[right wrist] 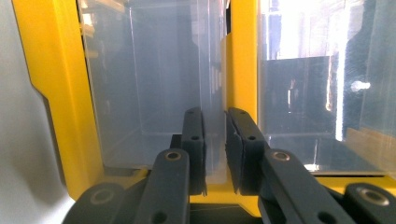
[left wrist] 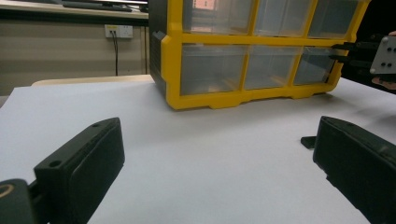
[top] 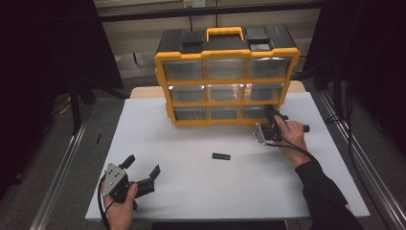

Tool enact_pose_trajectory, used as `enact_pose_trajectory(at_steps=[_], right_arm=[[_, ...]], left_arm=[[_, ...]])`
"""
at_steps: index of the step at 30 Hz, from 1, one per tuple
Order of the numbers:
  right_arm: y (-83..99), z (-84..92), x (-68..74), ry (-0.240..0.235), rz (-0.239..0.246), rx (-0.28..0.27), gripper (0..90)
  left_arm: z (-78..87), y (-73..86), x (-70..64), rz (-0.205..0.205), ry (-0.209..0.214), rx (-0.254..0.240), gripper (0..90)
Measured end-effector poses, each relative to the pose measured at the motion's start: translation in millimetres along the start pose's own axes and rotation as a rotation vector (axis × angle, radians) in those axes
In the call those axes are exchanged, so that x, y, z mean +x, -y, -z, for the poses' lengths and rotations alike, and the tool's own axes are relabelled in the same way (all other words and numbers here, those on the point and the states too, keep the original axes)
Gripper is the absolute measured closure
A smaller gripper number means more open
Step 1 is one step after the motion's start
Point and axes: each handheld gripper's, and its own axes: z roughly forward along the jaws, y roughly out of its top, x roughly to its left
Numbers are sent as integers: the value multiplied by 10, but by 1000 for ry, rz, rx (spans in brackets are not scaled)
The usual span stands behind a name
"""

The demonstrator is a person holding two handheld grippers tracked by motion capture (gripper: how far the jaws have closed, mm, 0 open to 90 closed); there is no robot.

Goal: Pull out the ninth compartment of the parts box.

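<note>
The left gripper (top: pixel 143 167) rests at the near left corner of the white table (top: pixel 191 191), jaws spread wide apart with nothing between them; in the left gripper view bare tabletop runs open ahead of it to the organizer. A small black piece (top: pixel 221 156) lies flat by itself near the table's middle, well apart from both grippers, with free surface all round it. In the left gripper view its right part is cut off behind the gripper's own jaw.

Farther back on the right, the right gripper (top: pixel 269 111) is at the bottom right drawer (top: pixel 253 112) of the yellow organizer (top: pixel 163 86), turned on its side. In the right gripper view its jaws (right wrist: pixel 215 140) stand close together, pinching the clear front edge of that drawer beside a yellow divider.

The organizer stands upright at the far edge of the table, three rows of three clear drawers, black top and yellow handle (top: pixel 225 32). Through the hazy plastic what the drawers hold cannot be made out. Both table sides are bordered by dark floor and metal rails (top: pixel 62 167)
</note>
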Motion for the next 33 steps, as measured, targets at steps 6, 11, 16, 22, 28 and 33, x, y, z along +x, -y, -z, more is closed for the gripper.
enact_pose_trajectory(at_steps=[6,11,16,22,28,33], right_arm=[[10,3,-14,-4,-2,-13,791],[11,14,-18,0,-3,-19,794],[5,37,-25,-5,-2,-19,794],[5,50,-38,2,6,-31,791],[13,61,-27,8,-17,-40,788],[12,79,-35,5,-3,-37,790]], left_arm=[[0,1,-3,6,0,-5,22],[1,1,-3,5,0,-4,22],[0,2,-4,2,0,-1,21],[2,2,-2,5,-3,-4,22],[3,1,-2,9,-4,-7,22],[7,-2,-1,5,-2,-8,21]])
